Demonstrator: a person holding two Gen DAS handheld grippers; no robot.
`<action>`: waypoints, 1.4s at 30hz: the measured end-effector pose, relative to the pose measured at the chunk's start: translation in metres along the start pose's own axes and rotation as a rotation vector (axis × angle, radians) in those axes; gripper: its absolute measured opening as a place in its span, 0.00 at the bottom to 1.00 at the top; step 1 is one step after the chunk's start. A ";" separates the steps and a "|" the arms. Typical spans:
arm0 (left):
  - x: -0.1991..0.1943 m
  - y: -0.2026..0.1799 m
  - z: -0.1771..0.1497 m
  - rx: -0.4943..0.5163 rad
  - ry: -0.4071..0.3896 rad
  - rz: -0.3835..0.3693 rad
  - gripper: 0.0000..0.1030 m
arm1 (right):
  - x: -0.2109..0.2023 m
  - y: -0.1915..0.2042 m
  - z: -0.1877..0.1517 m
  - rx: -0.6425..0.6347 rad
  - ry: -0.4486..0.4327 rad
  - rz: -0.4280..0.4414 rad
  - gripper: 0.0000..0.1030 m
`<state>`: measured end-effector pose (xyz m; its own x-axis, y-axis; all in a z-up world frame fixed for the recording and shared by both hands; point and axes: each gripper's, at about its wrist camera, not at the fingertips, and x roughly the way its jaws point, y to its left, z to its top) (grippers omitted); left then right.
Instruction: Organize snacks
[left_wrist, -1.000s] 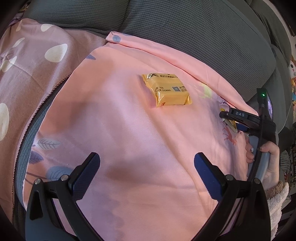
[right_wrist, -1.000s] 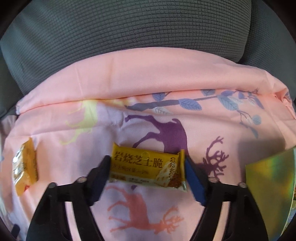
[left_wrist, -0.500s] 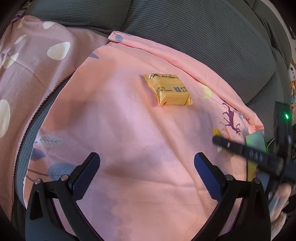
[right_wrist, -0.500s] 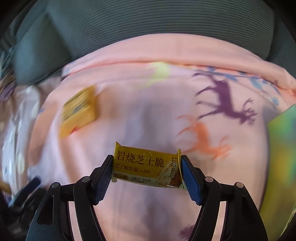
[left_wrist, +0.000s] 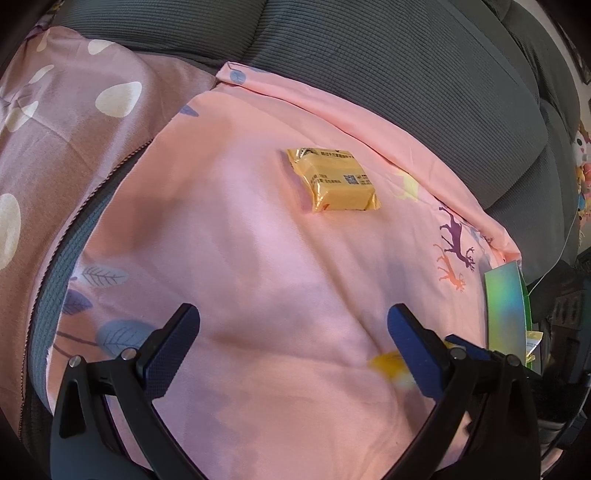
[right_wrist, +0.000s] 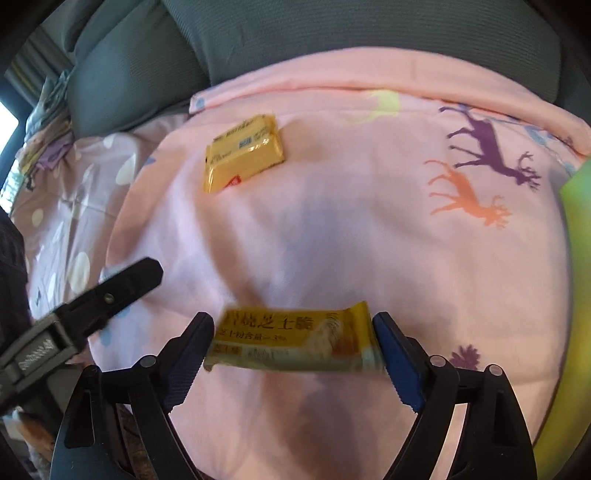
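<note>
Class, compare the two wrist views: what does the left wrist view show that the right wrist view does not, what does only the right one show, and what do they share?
Only the left wrist view: the left tongs head-on, open and empty.

Only the right wrist view: the printed front of the long yellow snack bar, blurred, between the right tongs as they open.

Both: the square yellow snack packet on the pink deer-print sheet, the grey cushion and the shiny green sheet.

Setting: home living space. Evidence: grey ribbed sofa cushions (left_wrist: 424, 74) behind; pink bedsheet (left_wrist: 277, 277) printed with deer and leaves spread over the seat; mauve dotted quilt (left_wrist: 66, 122) alongside; cartoon decoration (left_wrist: 583, 147) at right edge.
</note>
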<state>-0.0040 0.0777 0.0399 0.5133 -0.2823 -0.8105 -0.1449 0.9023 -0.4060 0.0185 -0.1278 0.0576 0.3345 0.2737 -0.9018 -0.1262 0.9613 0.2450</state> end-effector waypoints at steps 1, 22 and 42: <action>0.000 -0.001 0.000 0.000 0.003 -0.007 0.99 | -0.005 -0.003 -0.002 0.011 -0.010 0.007 0.85; 0.015 -0.050 -0.030 0.125 0.202 -0.138 0.77 | -0.021 -0.034 -0.015 0.198 -0.066 0.128 0.74; 0.037 -0.077 -0.048 0.191 0.274 -0.170 0.41 | 0.014 -0.026 -0.015 0.174 0.023 0.130 0.66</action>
<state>-0.0142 -0.0176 0.0204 0.2677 -0.4862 -0.8318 0.0964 0.8725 -0.4789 0.0125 -0.1500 0.0335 0.3046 0.3970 -0.8658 -0.0030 0.9094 0.4159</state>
